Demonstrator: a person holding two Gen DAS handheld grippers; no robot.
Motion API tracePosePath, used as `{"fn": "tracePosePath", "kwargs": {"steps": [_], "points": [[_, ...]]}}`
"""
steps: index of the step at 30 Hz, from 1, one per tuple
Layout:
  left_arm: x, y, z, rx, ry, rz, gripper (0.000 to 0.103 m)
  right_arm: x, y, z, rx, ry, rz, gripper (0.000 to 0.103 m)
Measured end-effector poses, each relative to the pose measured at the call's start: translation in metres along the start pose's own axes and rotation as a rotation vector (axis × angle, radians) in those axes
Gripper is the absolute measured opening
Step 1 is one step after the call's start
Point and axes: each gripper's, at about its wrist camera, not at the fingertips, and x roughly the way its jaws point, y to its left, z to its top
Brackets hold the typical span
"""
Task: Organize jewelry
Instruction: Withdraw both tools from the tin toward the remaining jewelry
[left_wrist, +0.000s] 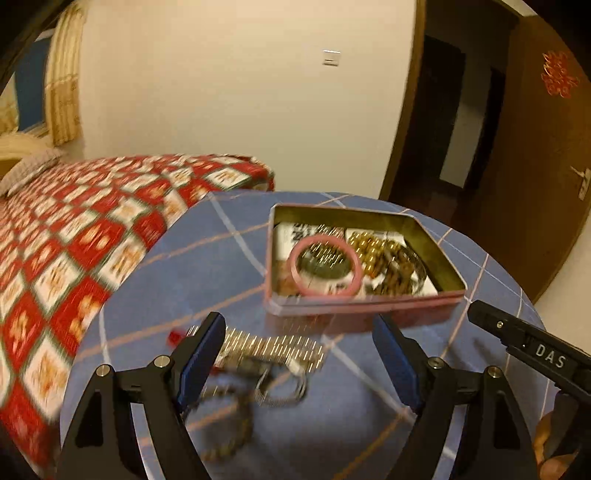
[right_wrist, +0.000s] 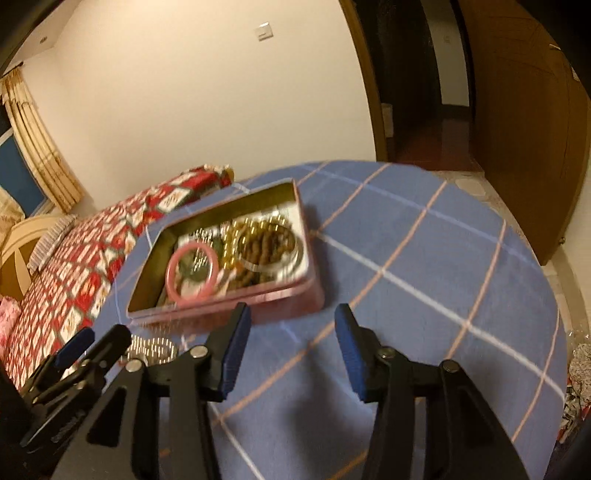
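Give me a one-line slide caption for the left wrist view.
Open left claw poised over loose sparkly chain jewelry on blue plaid tablecloth, near the open pink rectangular tin holding a pink bangle.

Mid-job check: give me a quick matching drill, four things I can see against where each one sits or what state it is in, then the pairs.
Things:
1. pink bangle
2. silver chain jewelry
3. left gripper
4. pink tin

Places or states:
A. loose on the tablecloth, outside the tin
B. lid off, on the blue checked tablecloth
C. lying inside the tin
D. jaws open, holding nothing

Pairs: 1-C, 2-A, 3-D, 4-B
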Motion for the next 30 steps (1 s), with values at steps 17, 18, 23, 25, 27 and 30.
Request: {"fn": "tracePosePath", "kwargs": {"steps": [17, 18, 23, 25, 27, 30], "points": [[-0.05, 0.045, -0.051, -0.094, 0.002, 0.051, 0.082, -0.024, 0.037, -0.051, -0.118, 0.039, 0.046, 0.051], [-0.051, 0.048, -0.053, -0.094, 0.003, 0.053, 0.082, -0.025, 0.038, -0.053, -0.12, 0.044, 0.053, 0.051], [-0.053, 0.055, -0.064, -0.085, 0.023, 0.075, 0.082, -0.031, 0.043, -0.059, -0.135, 0.043, 0.057, 0.051], [-0.053, 0.058, -0.067, -0.093, 0.032, 0.079, 0.082, -0.032, 0.043, -0.061, -0.133, 0.045, 0.066, 0.051], [-0.052, 0.062, -0.069, -0.106, 0.042, 0.075, 0.082, -0.032, 0.046, -0.063, -0.141, 0.05, 0.071, 0.051], [-0.049, 0.063, -0.071, -0.108, 0.055, 0.075, 0.082, -0.03, 0.051, -0.069, -0.157, 0.063, 0.082, 0.051]]}}
